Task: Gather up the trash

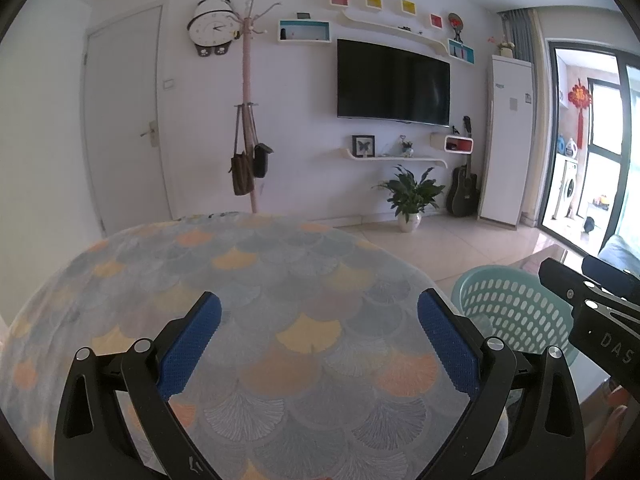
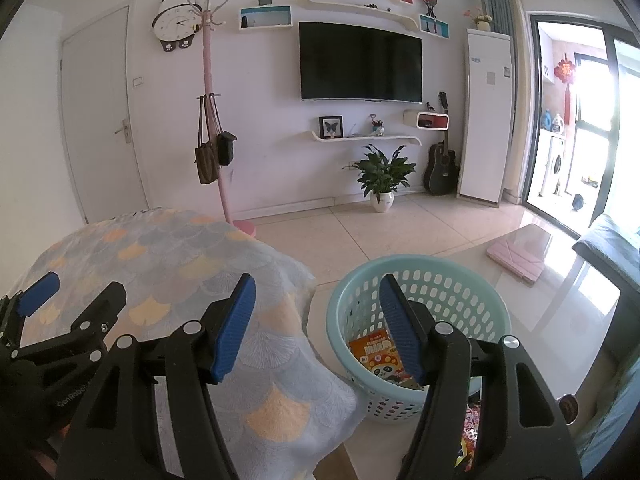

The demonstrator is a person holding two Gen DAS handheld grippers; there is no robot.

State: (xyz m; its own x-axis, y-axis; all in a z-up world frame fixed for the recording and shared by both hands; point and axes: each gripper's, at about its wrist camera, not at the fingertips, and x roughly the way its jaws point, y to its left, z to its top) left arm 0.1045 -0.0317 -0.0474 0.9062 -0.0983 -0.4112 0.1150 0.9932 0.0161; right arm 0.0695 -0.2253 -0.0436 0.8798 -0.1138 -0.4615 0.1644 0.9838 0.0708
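A light green perforated basket [image 2: 420, 320] stands on a glossy table. An orange snack packet with a panda print [image 2: 378, 358] lies inside it. My right gripper [image 2: 316, 324] is open and empty, hovering just left of and above the basket's rim. My left gripper [image 1: 318, 344] is open and empty above a fan-patterned cloth [image 1: 248, 280]. The basket also shows in the left wrist view [image 1: 512, 308], at the right, partly behind the right gripper's body [image 1: 592, 312]. More colourful wrappers [image 2: 470, 432] show low at the right, mostly hidden by my right finger.
The patterned cloth [image 2: 180, 272] covers a rounded surface left of the basket. A pink folded case [image 2: 520, 254] lies on the glossy table [image 2: 560, 300]. A coat rack [image 2: 208, 120], potted plant [image 2: 380, 176], guitar [image 2: 440, 160] and TV wall stand beyond the tiled floor.
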